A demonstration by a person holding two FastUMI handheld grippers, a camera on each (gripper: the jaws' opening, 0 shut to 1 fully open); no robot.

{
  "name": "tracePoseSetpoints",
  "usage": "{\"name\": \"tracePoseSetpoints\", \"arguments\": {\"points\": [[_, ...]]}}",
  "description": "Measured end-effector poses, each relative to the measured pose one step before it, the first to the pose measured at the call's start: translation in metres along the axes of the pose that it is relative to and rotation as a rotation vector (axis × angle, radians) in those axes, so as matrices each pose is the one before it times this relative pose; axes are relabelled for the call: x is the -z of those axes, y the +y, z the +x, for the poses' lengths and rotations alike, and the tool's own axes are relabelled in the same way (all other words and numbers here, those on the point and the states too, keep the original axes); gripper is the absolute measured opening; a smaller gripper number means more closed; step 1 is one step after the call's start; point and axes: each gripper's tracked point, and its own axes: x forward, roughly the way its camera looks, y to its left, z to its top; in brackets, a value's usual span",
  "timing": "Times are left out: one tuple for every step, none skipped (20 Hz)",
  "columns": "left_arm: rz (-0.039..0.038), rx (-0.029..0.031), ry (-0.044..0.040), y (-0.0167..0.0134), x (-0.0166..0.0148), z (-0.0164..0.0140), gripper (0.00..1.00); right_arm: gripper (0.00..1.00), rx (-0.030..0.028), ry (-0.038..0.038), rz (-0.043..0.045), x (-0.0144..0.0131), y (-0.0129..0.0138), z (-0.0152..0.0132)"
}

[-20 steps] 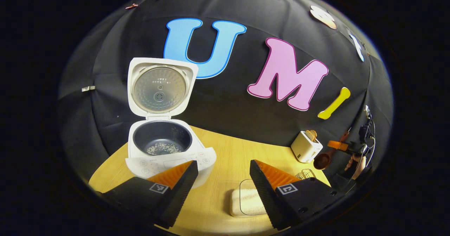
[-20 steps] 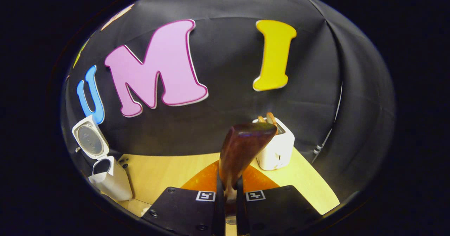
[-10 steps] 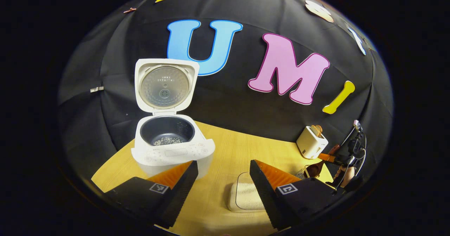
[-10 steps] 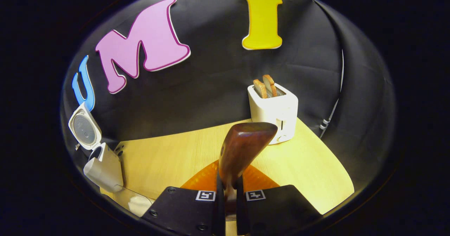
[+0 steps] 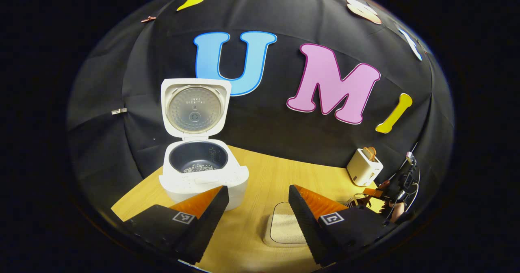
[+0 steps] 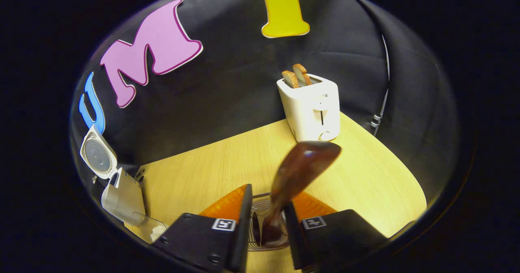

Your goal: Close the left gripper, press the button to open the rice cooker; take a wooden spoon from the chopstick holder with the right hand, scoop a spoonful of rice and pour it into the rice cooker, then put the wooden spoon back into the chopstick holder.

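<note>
The white rice cooker (image 5: 203, 179) stands open, its lid (image 5: 195, 108) upright, with a little rice (image 5: 198, 167) on the bottom of the dark pot. My left gripper (image 5: 258, 208) hangs open in front of it, holding nothing. In the right gripper view the wooden spoon (image 6: 302, 165) stands bowl-up in the wire chopstick holder (image 6: 258, 228), leaning to the right. My right gripper (image 6: 267, 198) is open around the spoon's handle, its fingers apart on either side. The rice cooker (image 6: 122, 193) sits far left there.
A shallow container of rice (image 5: 284, 228) lies on the wooden table (image 5: 260, 175) between my left fingers. A white toaster (image 6: 313, 106) with two slices of bread stands at the back, just behind the holder. The black cloth wall closes off the table's far side.
My right gripper lowered the spoon into the chopstick holder and its fingers have parted; the spoon now leans right. The left gripper drew back a little from the cooker.
</note>
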Motion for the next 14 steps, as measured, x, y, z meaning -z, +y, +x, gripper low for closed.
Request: {"name": "tracePoseSetpoints", "arguments": {"points": [[-0.0098,-0.00149,-0.00272,-0.00072,-0.00128,-0.00321,0.96,0.51,-0.00175,0.00938,0.00421,0.00116,-0.00239,-0.00505],[-0.01392,-0.00399,0.00188,-0.00073,0.00075,-0.00049,0.96,0.51,-0.0038,0.00378,0.0047,-0.00019,-0.00149,-0.00583],[-0.01488,0.00121,0.00222,-0.00337,0.00001,0.00049,0.96,0.6,-0.00078,-0.00275,0.00277,-0.00082,-0.00219,-0.00504],[-0.0169,0.00824,-0.00576,-0.00405,-0.00374,0.00207,0.96,0.68,0.00786,-0.00601,-0.00365,-0.00325,-0.00358,-0.00528],[-0.008,0.0118,-0.01228,-0.00479,-0.00576,0.00349,0.96,0.75,0.0153,-0.0085,-0.00612,-0.00135,-0.00614,-0.00445],[-0.00049,0.00733,-0.01508,-0.00149,-0.00755,0.0042,0.96,0.95,0.01614,-0.00345,-0.00123,-0.00187,-0.00512,-0.00352],[0.00774,-0.00079,-0.01721,0.00248,-0.01108,0.00622,0.95,0.97,0.01413,0.0034,0.00245,0.00081,-0.0028,-0.00547],[0.00953,-0.01049,-0.01491,0.00658,-0.0118,0.0065,0.96,0.97,0.01163,0.00412,0.00203,0.00098,-0.00224,-0.00573],[0.00627,-0.0171,-0.01951,0.01103,-0.01814,0.00574,0.96,0.99,0.02314,-0.00619,-0.00216,-0.00014,-0.00501,-0.01098],[0.00026,-0.01533,-0.01989,0.0111,-0.01726,0.00627,0.96,0.99,0.02136,-0.01389,-0.00822,-0.00029,-0.00363,-0.00888],[-0.00708,-0.0189,-0.02098,0.01403,-0.02001,0.00771,0.96,0.98,0.0216,-0.01618,-0.0146,0.00055,-0.00546,-0.0106],[-0.00497,-0.02026,-0.01149,0.01527,-0.01814,0.00967,0.96,0.99,0.02477,-0.01595,-0.01892,0.00224,-0.00516,-0.01045],[0.0076,-0.03566,-0.01006,0.01736,-0.01535,0.00896,0.96,0.98,0.01959,-0.01073,-0.02134,0.00324,-0.00475,-0.01159],[0.02034,-0.0338,-0.0158,0.01642,-0.01463,0.0106,0.96,0.98,0.01834,-0.0062,-0.0276,0.00382,-0.00481,-0.01153]]}}
